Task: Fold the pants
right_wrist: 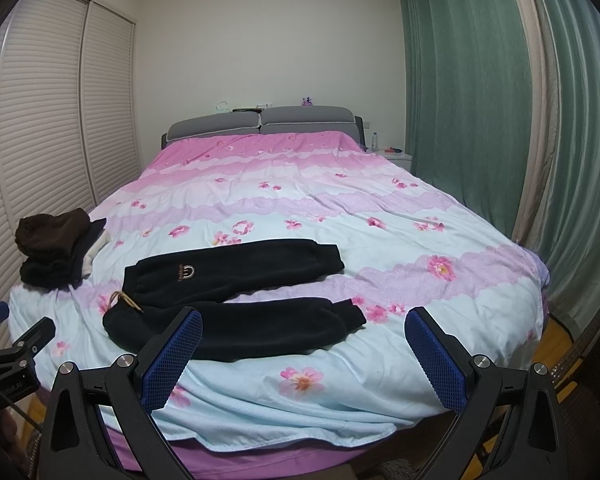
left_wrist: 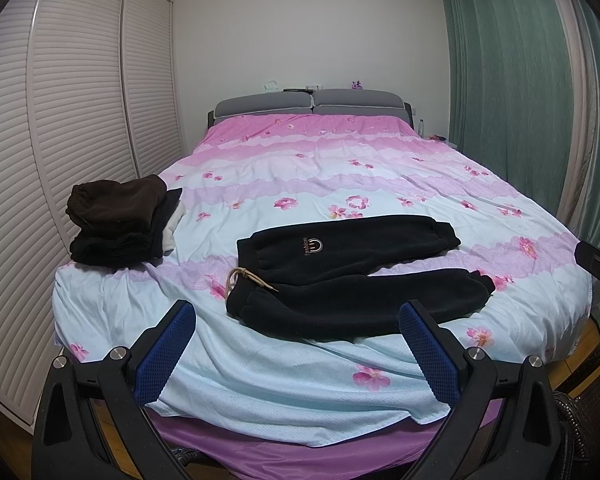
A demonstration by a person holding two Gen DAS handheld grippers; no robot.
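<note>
Black fleece pants (left_wrist: 352,276) lie flat on the bed near its foot, waist to the left with a tan drawstring (left_wrist: 246,280), legs spread apart to the right. They also show in the right wrist view (right_wrist: 236,304). My left gripper (left_wrist: 298,354) is open and empty, held just off the foot of the bed in front of the pants. My right gripper (right_wrist: 302,358) is open and empty, in front of the leg cuffs. Part of the left gripper (right_wrist: 16,344) shows at the left edge of the right wrist view.
A stack of folded dark clothes (left_wrist: 118,222) sits at the bed's left edge. The bed (left_wrist: 340,168) has a pink and light blue floral cover. White louvred wardrobe doors (left_wrist: 60,120) stand left, green curtains (left_wrist: 512,80) right, a nightstand (right_wrist: 396,156) at the far right.
</note>
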